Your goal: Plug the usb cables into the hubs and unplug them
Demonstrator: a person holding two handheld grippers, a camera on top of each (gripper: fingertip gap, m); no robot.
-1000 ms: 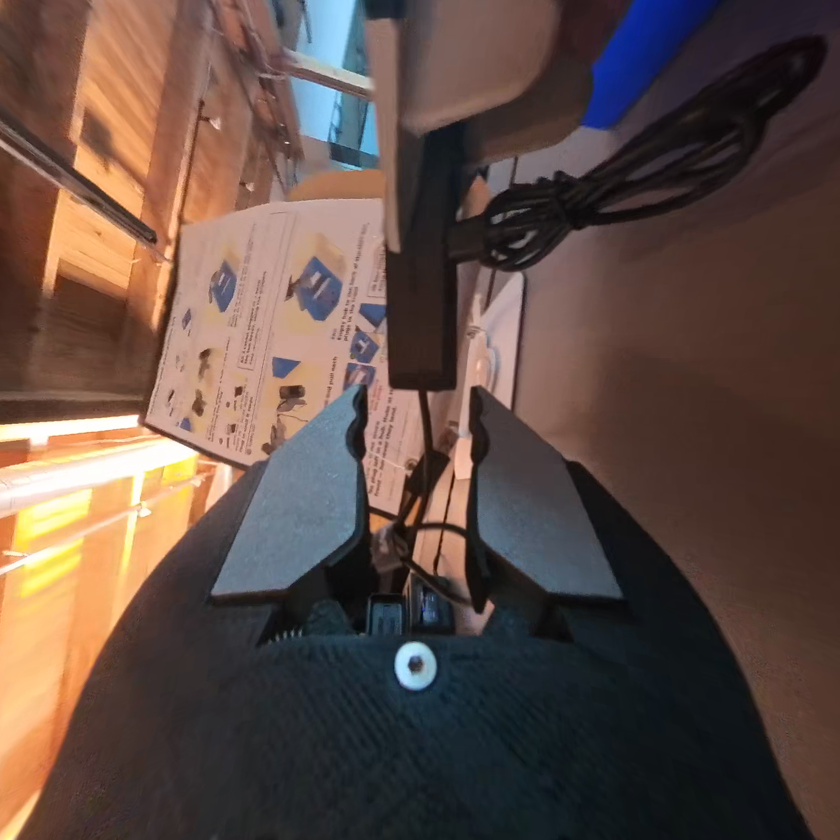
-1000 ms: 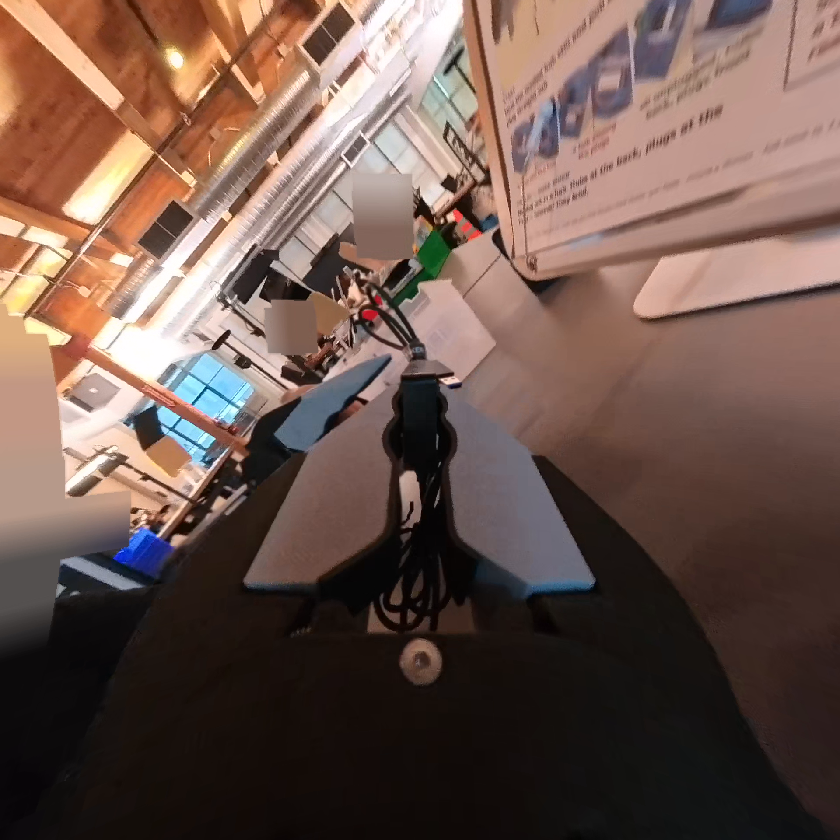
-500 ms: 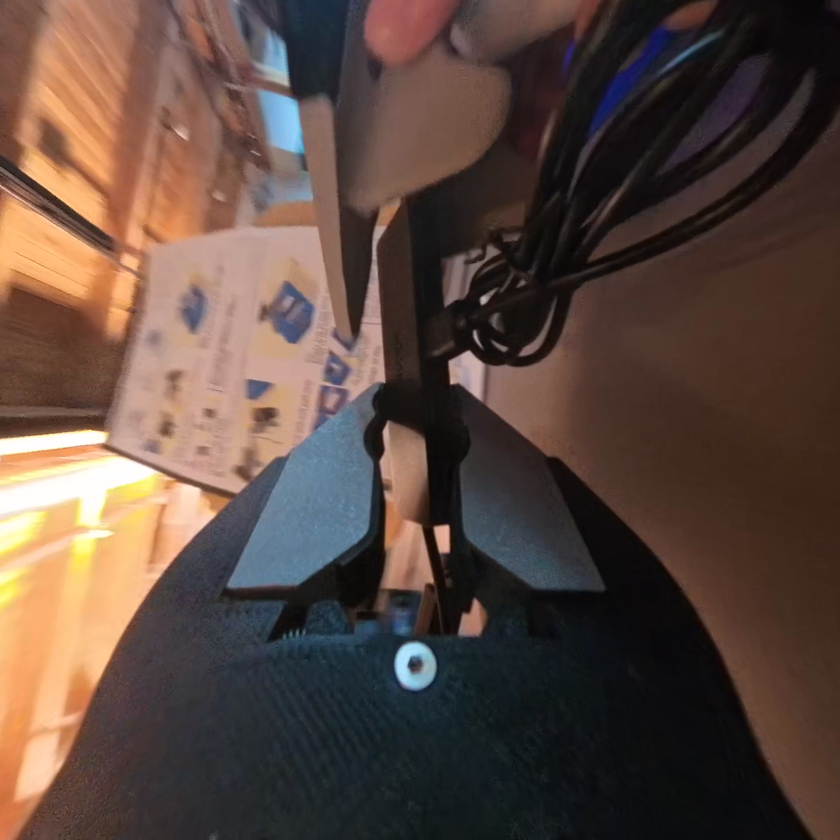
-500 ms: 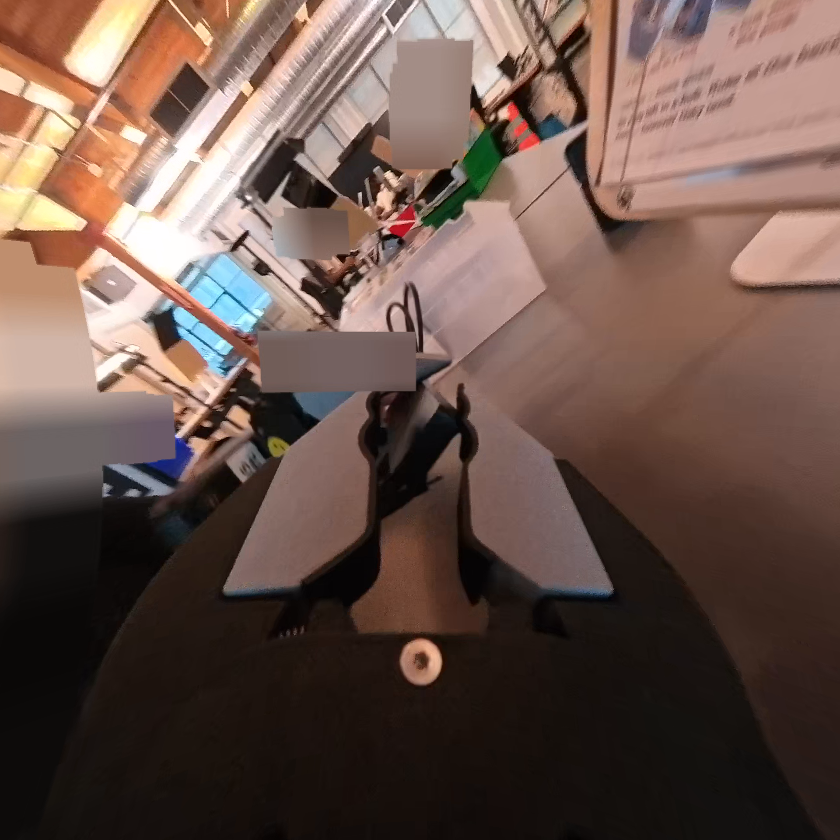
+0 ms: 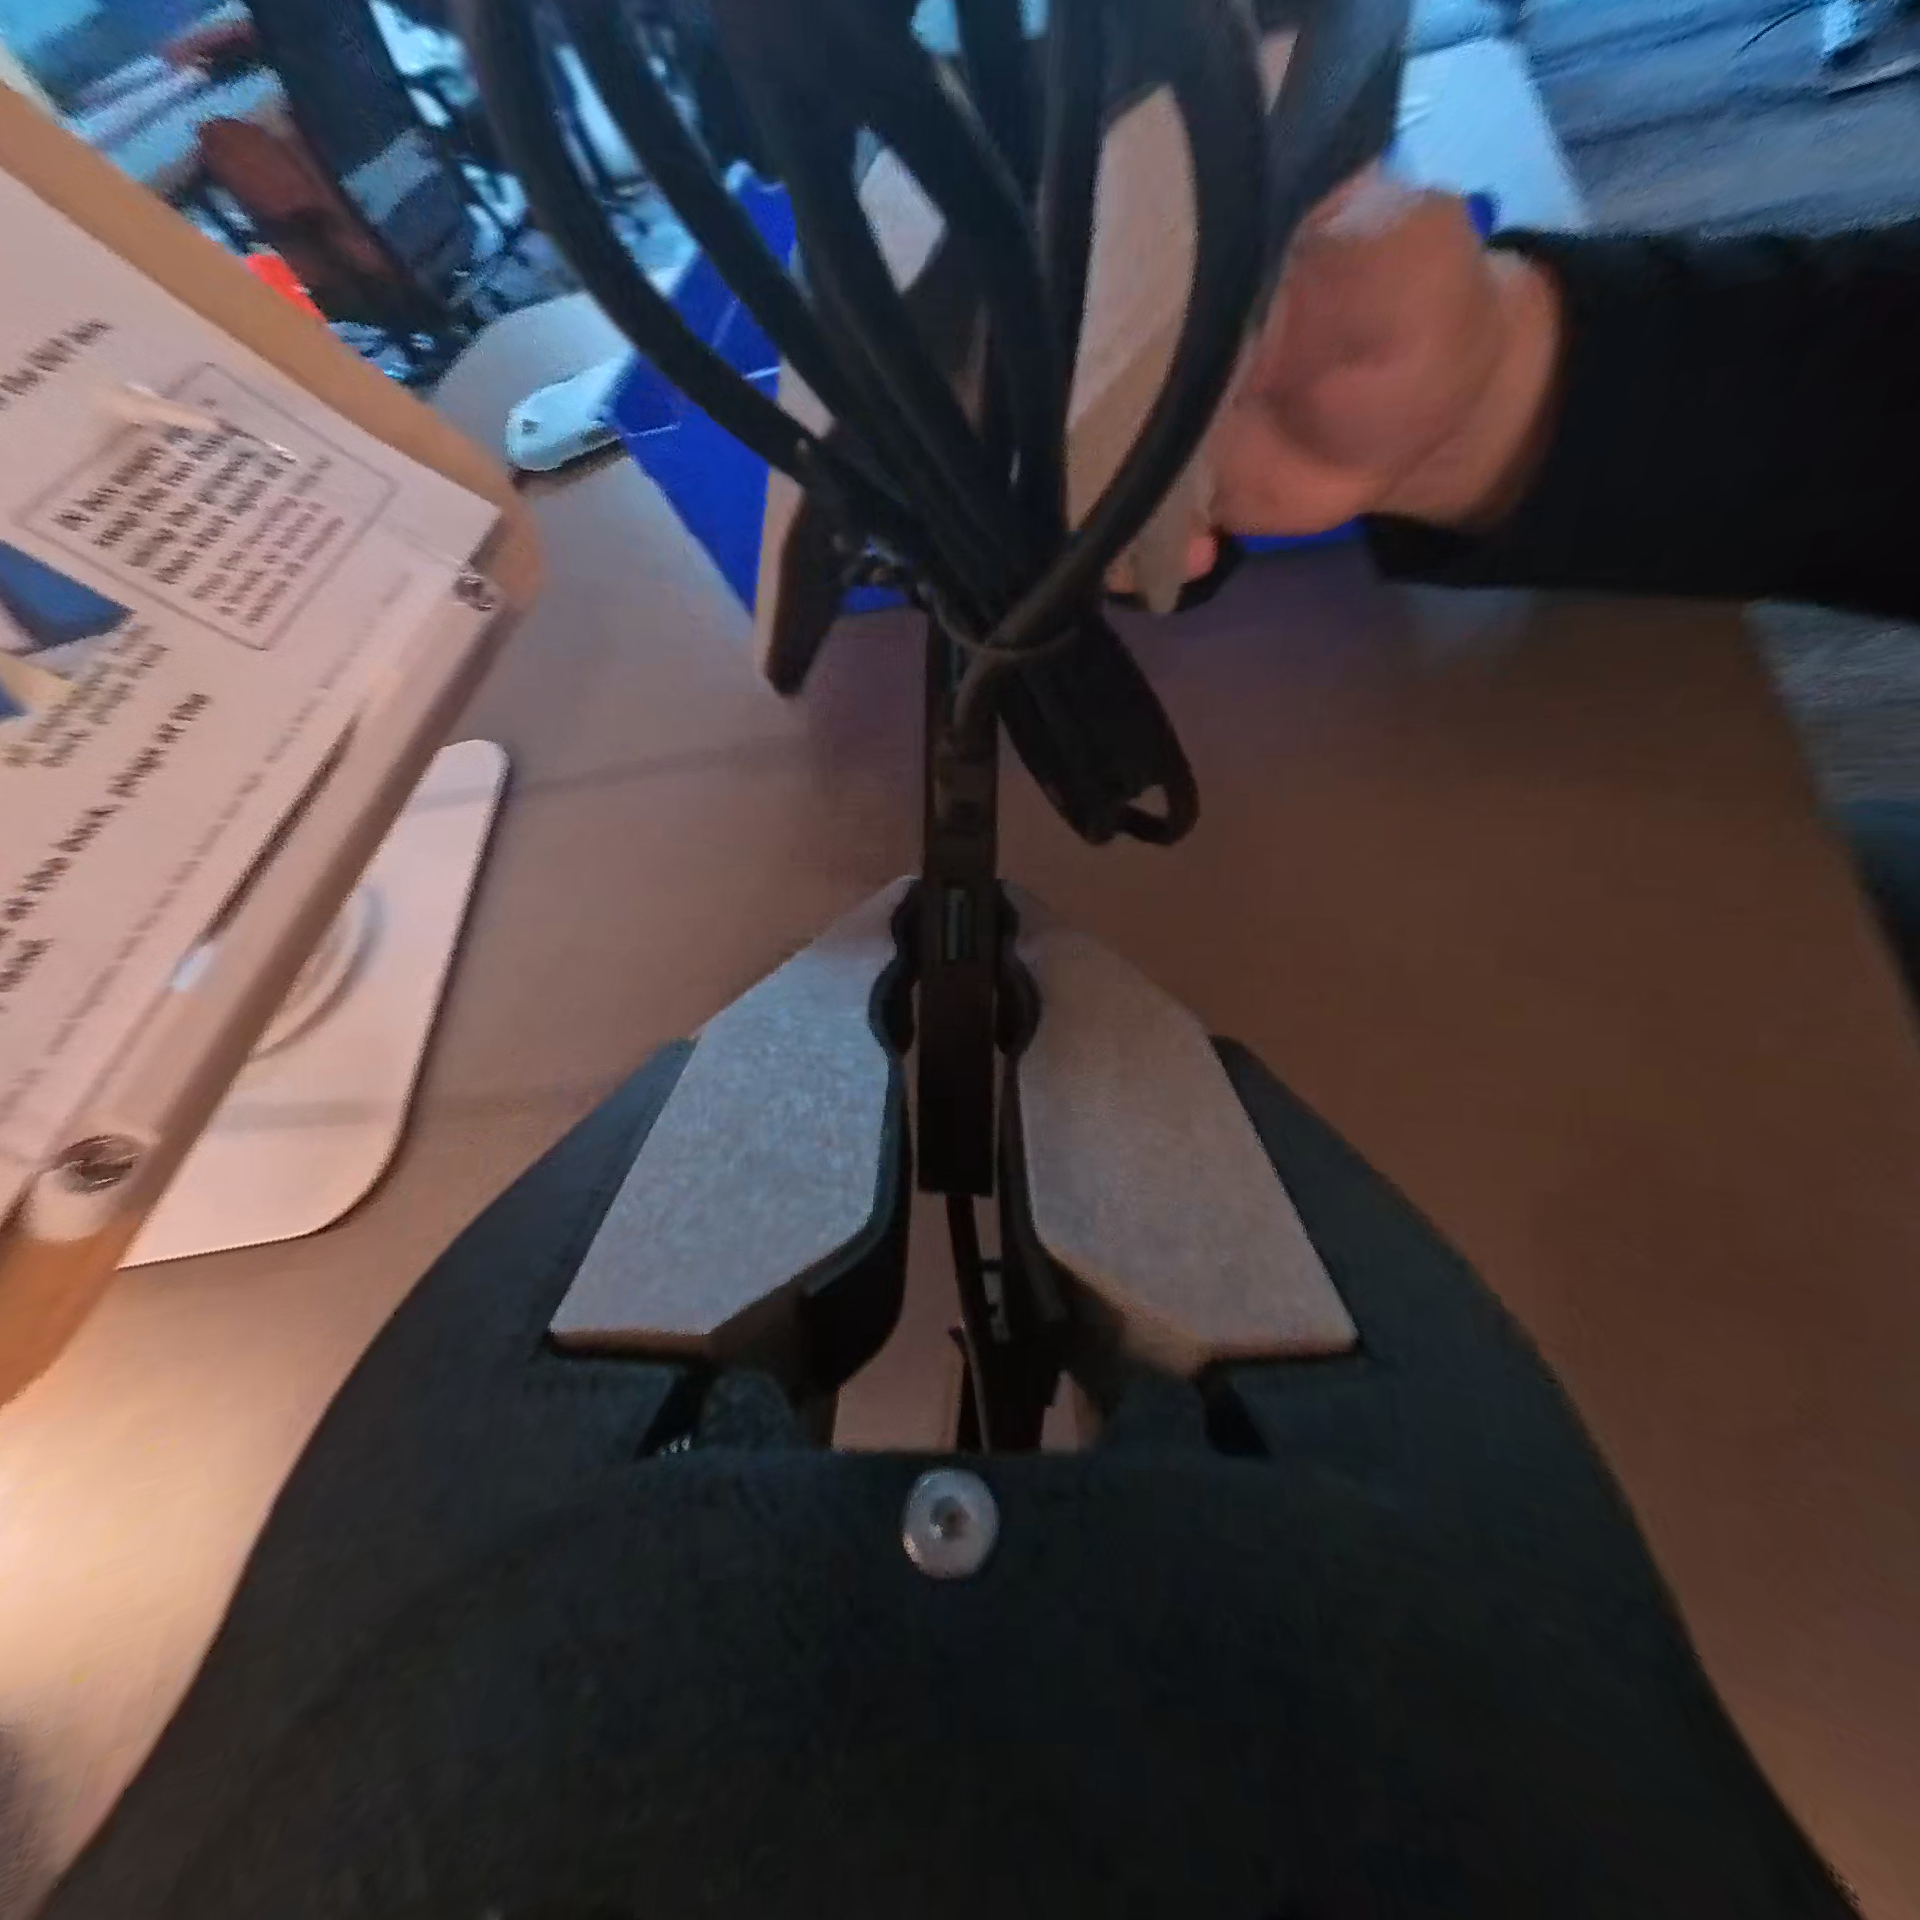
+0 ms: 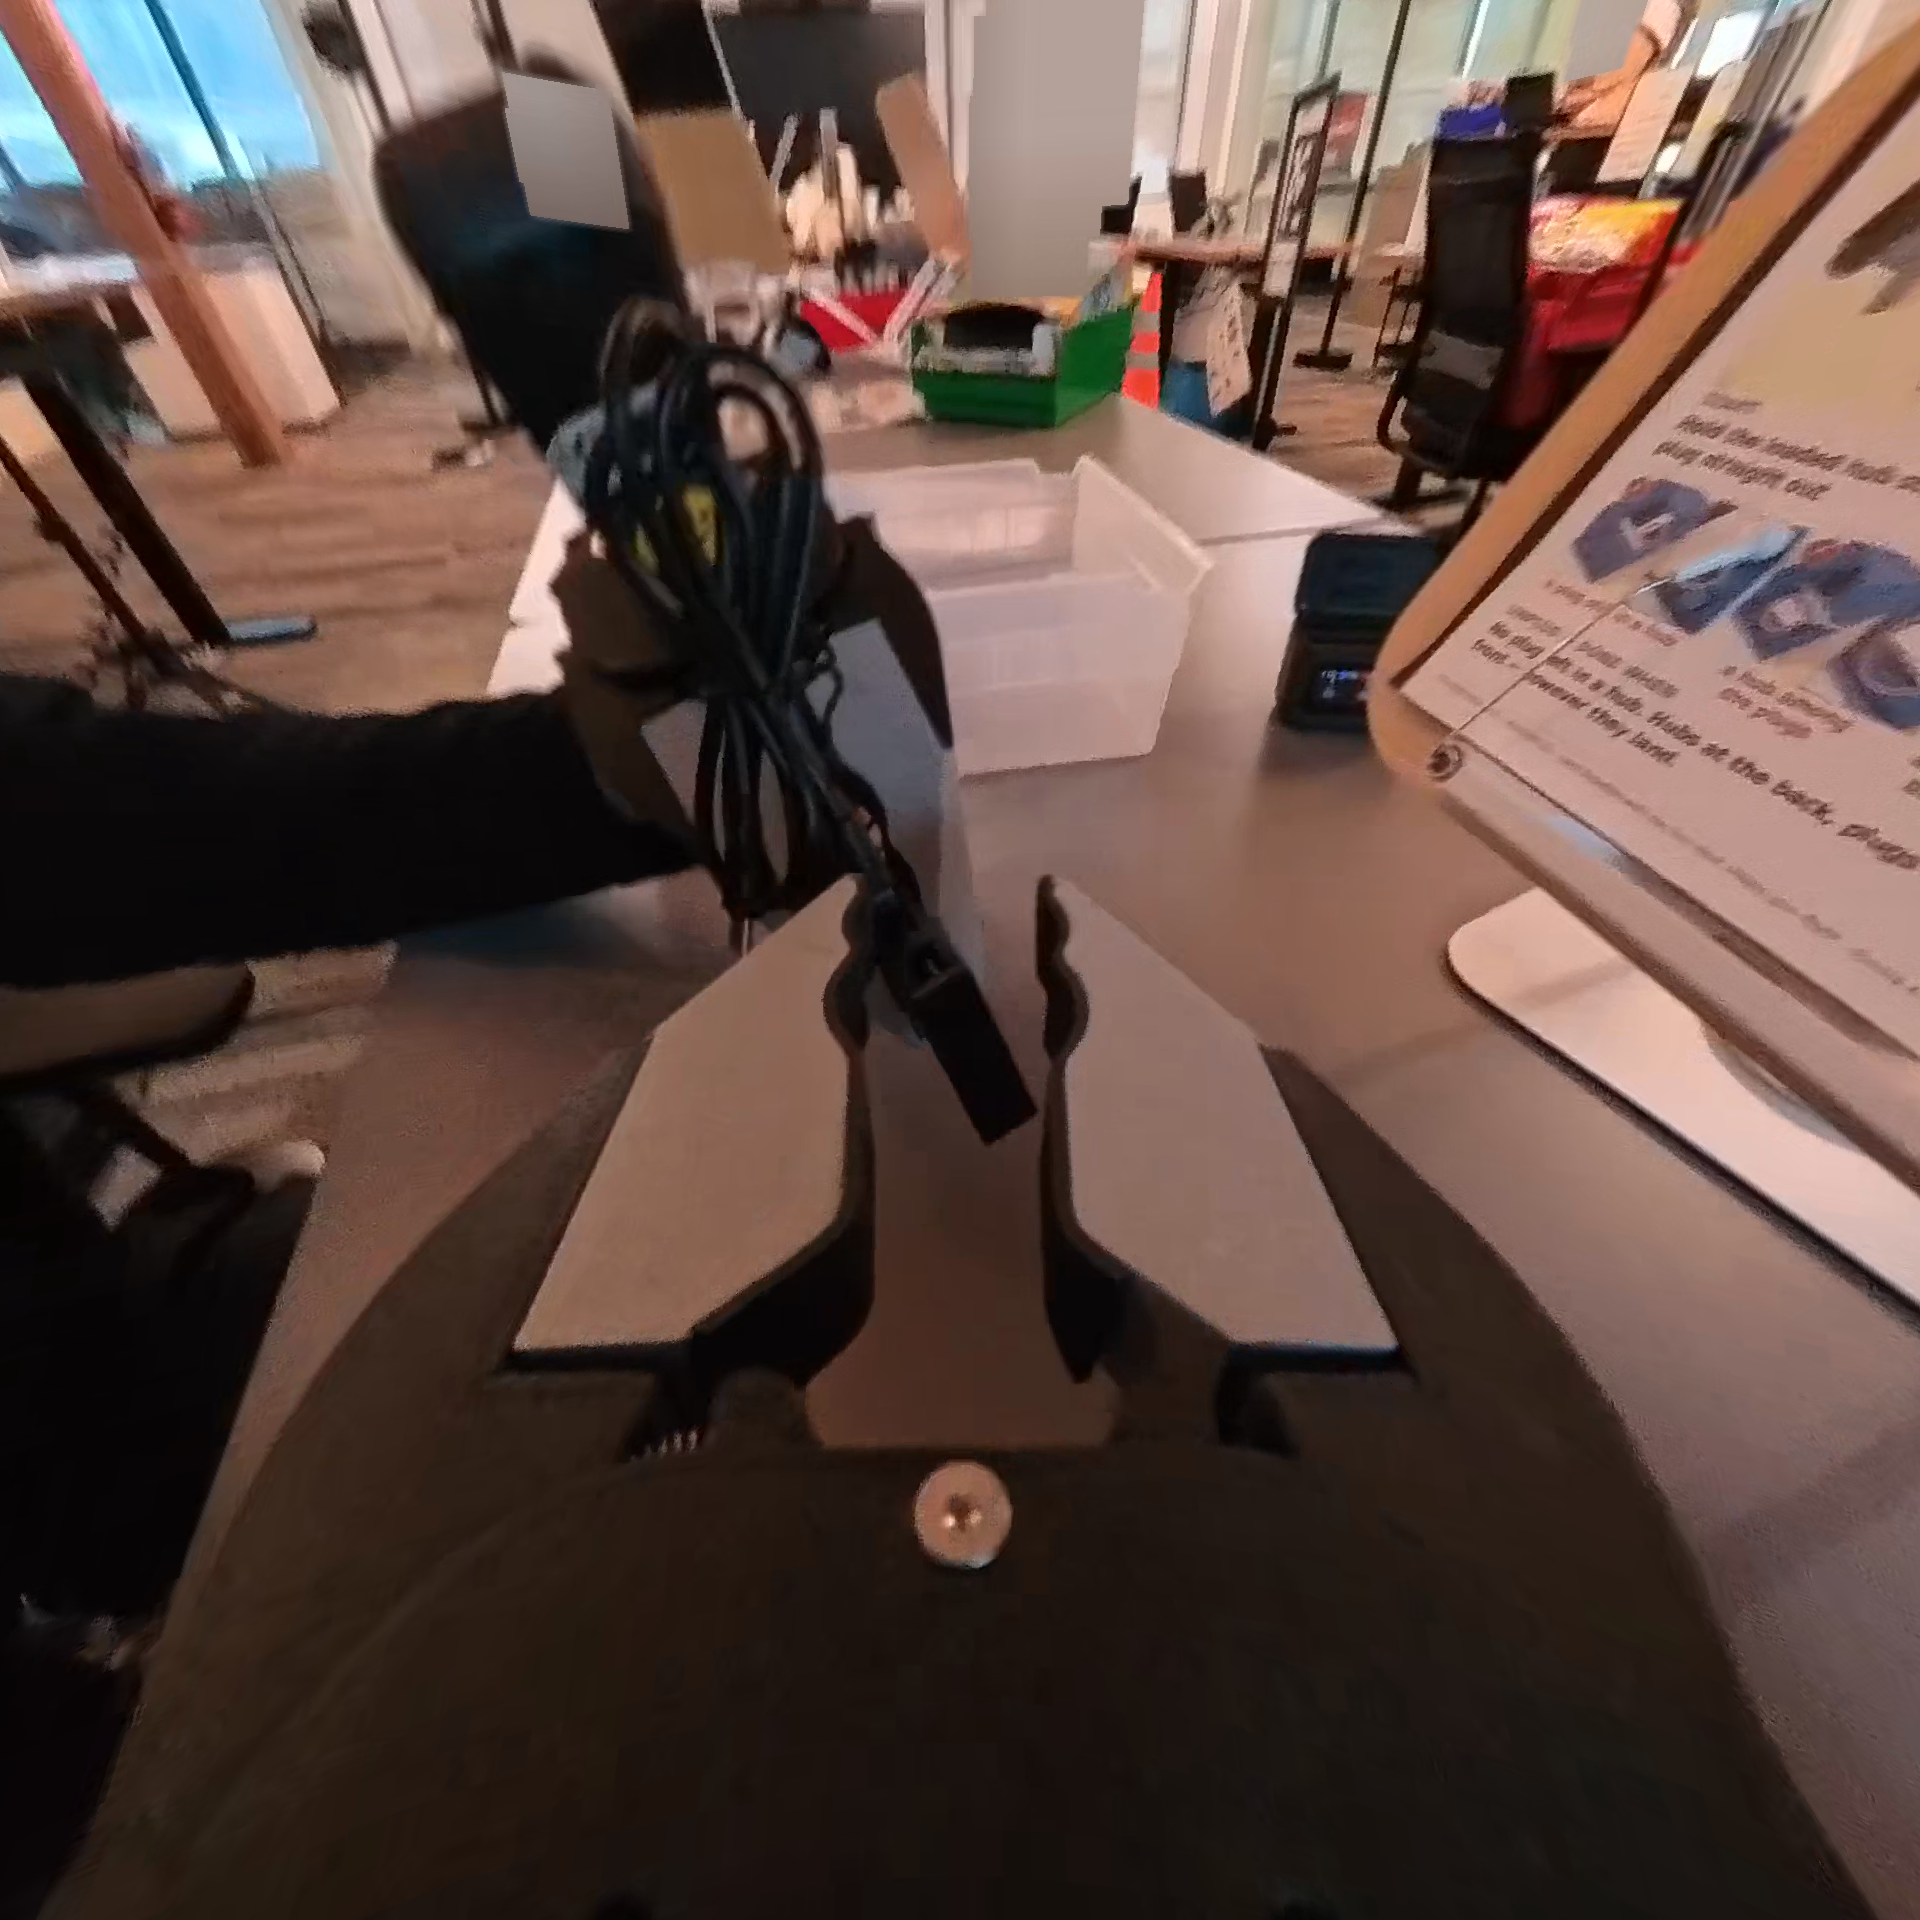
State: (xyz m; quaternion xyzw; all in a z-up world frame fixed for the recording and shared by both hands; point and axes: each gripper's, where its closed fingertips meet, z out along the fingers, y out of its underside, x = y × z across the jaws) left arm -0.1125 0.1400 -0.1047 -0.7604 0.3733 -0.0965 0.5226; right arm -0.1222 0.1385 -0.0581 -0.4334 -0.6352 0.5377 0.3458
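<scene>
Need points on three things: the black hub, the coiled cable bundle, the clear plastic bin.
black hub (image 5: 951, 1049), left wrist view: on its body between the shut jaws.
coiled cable bundle (image 6: 743, 613), right wrist view: on the middle of the loops.
clear plastic bin (image 6: 1049, 655), right wrist view: on its front wall.

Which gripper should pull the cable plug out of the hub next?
Right. The left gripper is shut on the hub; the right gripper is open, with the hub end between its fingers.

Black hub (image 5: 954, 1029) and black coiled cable (image 5: 935, 343) — beside the tan-framed white instruction board (image 5: 208, 623), a blue bin (image 5: 696, 457); beyond it, a green bin (image 6: 1023, 364).
</scene>
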